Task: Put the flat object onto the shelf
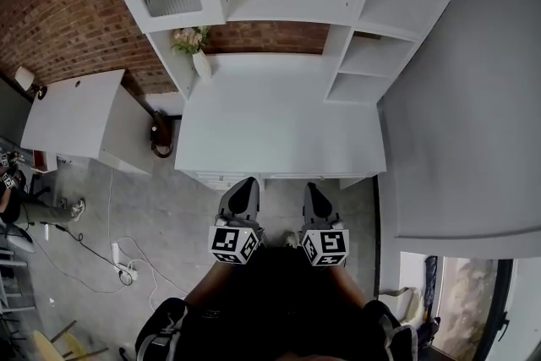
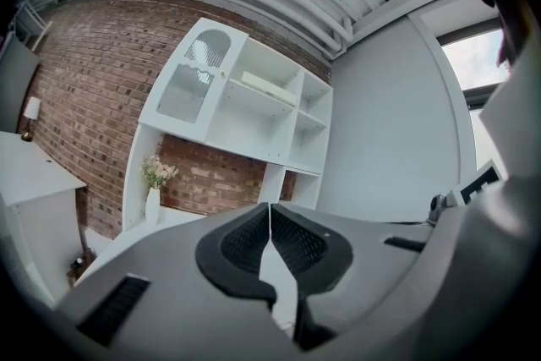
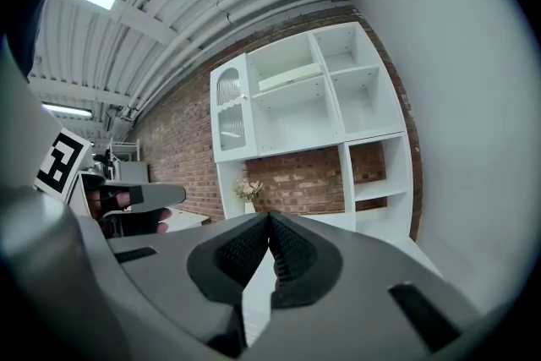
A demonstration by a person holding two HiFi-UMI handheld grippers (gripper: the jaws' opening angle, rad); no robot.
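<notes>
**Closing stage, judged.** The flat white slab (image 2: 269, 87) lies on the upper middle shelf of the white shelf unit (image 1: 292, 0). The left hand-held gripper (image 1: 247, 186) and right hand-held gripper (image 1: 314, 192) hang off the white surface's (image 1: 279, 123) near edge, jaws pressed together and empty. No further placing move seems needed.

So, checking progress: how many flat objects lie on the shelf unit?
1: a white flat object lies in the shelf unit's upper middle compartment, right of the glass door. Others may be hidden.

Grey left claw (image 1: 244, 185) and right claw (image 1: 314, 189) bear black ribbed pads (image 2: 243, 244) and black-and-white marker cubes (image 1: 234, 243)
</notes>
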